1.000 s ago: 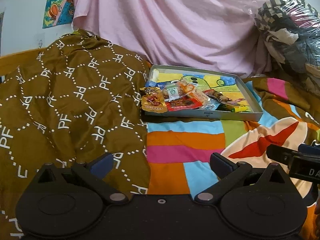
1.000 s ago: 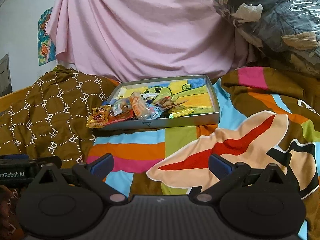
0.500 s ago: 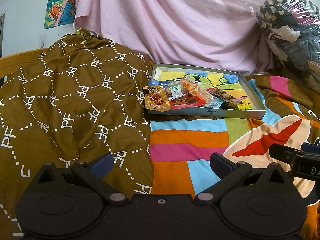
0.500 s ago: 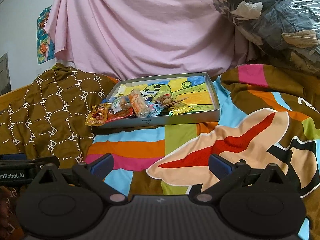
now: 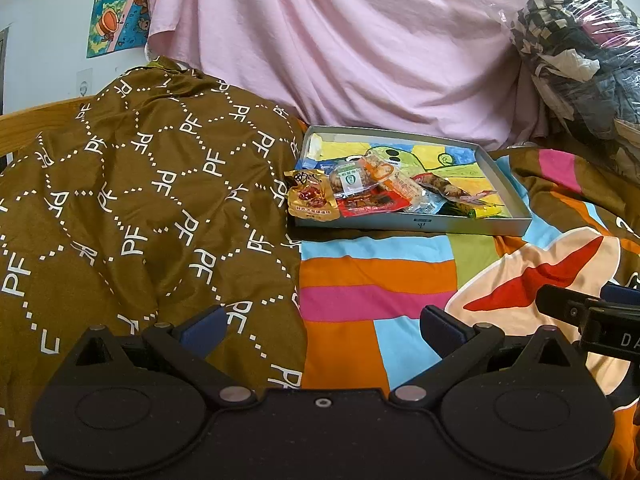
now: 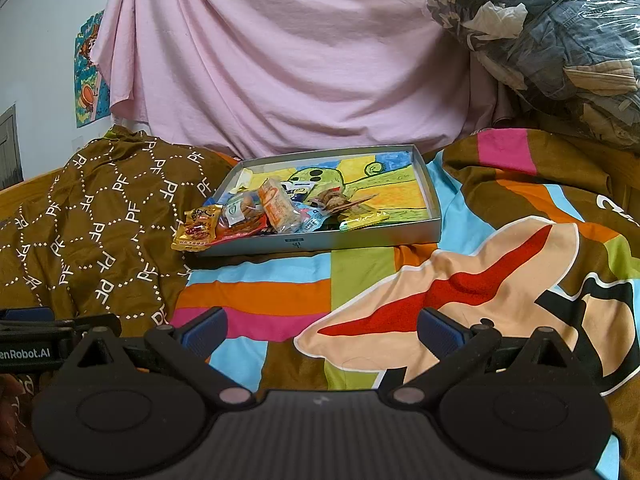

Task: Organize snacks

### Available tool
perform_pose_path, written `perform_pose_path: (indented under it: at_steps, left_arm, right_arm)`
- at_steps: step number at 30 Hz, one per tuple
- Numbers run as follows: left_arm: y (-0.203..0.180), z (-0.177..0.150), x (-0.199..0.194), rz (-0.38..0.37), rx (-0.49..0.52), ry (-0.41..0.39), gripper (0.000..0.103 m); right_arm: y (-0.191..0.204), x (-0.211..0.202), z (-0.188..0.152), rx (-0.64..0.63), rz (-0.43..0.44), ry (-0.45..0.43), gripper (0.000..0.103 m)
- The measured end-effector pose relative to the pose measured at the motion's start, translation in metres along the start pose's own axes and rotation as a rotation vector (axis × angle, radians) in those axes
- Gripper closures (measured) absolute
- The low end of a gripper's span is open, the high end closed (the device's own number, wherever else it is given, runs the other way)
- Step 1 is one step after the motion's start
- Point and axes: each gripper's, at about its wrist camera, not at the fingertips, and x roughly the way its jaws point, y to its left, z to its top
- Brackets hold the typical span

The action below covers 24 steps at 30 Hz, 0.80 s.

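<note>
A shallow grey tray (image 5: 408,225) (image 6: 352,236) with a cartoon-printed floor lies on the bed, far ahead of both grippers. Several snack packets are piled in its near-left part. A gold and red packet (image 5: 311,200) (image 6: 197,229) hangs over the tray's left corner onto the brown cover. An orange wrapped bar (image 5: 394,179) (image 6: 278,210) lies on top of the pile, and a yellow packet (image 5: 486,210) (image 6: 362,221) sits at the near wall. My left gripper (image 5: 322,326) and my right gripper (image 6: 322,326) are both open and hold nothing, low over the bedding.
A brown cover printed with "PF" (image 5: 132,200) bulges on the left beside the tray. A striped cartoon sheet (image 6: 460,292) covers the bed. Behind the tray hangs a pink cloth (image 5: 360,40). A plastic bag of clothes (image 6: 540,40) sits at the back right.
Both grippers have drawn back a little from the tray and stayed open. The tray and packets have not moved.
</note>
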Motion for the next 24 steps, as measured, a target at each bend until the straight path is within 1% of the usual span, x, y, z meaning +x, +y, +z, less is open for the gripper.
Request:
perform_pose_path:
  at_steps: [24]
  left_arm:
    - [-0.0016, -0.0018, 0.0014, -0.006, 0.011, 0.005, 0.001]
  right_arm:
    - [0.0027, 0.0018, -0.0035, 0.0, 0.008, 0.019, 0.0]
